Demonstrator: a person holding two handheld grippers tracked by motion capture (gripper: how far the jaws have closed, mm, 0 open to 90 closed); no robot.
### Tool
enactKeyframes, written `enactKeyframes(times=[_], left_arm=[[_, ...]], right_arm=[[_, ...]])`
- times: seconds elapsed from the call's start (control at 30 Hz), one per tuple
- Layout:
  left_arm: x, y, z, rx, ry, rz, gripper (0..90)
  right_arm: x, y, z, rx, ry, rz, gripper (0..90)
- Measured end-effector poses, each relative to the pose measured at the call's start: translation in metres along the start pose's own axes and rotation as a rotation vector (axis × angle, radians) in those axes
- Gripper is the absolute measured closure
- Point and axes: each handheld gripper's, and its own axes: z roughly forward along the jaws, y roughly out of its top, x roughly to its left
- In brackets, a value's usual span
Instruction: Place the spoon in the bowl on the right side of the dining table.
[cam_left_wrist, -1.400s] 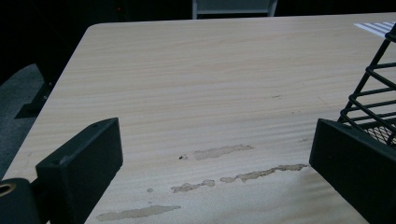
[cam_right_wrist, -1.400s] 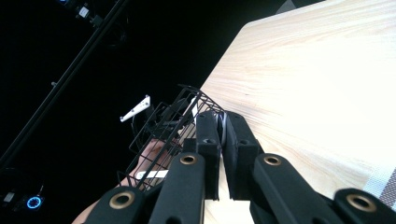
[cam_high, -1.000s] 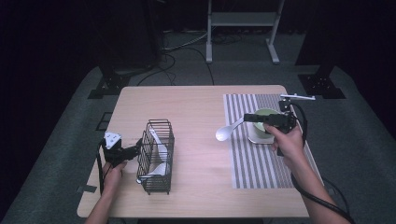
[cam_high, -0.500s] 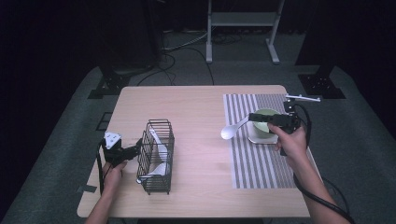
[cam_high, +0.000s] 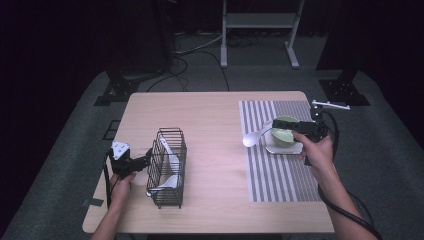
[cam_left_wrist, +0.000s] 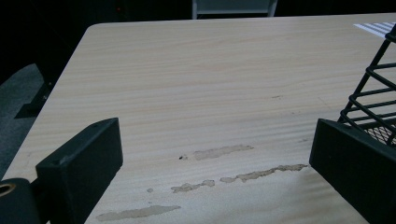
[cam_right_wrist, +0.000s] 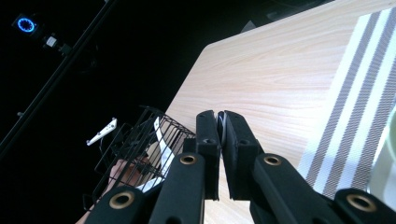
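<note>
Dark room all around, with cables on the grey floor and a white stand's legs behind a light wooden desk (cam_high: 210, 120). A grey-and-white striped placemat (cam_high: 280, 175) covered most of the desk's right side. On it, toward the right edge, sat a white square plate (cam_high: 287, 148) with a pale green bowl (cam_high: 285, 134) on top.

The right gripper (cam_high: 278, 124) was up over that bowl, jaws pinched tight on the thin handle of a white spoon (cam_high: 252, 138). You could see the handle's edge sandwiched between them in the right gripper view (cam_right_wrist: 220, 128). The spoon's bowl end stuck out toward the desk's middle, over the placemat's left edge.

Over on the left side, nearer the front edge, stood a black wire basket (cam_high: 167, 167) with at least two white utensils (cam_high: 169, 181) inside, though I couldn't make out exactly what they were. The left gripper (cam_high: 146, 161) sat low at the basket's left side, jaws spread wide with nothing between them. In the left gripper view the basket's wire corner (cam_left_wrist: 371, 100) was just by one jaw, and pale smears (cam_left_wrist: 223, 151) marked the desk between the jaws.
</note>
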Motion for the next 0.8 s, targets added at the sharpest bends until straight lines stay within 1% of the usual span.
enactKeyframes(times=[0.17, 0.57, 0.8], left_arm=[[0.000, 0.000, 0.000, 0.000, 0.001, 0.000, 1.6], [0.000, 0.000, 0.000, 0.000, 0.001, 0.000, 1.6], [0.000, 0.000, 0.000, -0.001, 0.000, 0.001, 1.6]], right_arm=[[-0.005, 0.001, -0.004, -0.017, -0.007, 0.010, 85.3], [-0.012, 0.004, -0.013, -0.038, -0.037, 0.017, 85.3], [-0.017, 0.005, -0.019, -0.057, -0.049, 0.031, 85.4]])
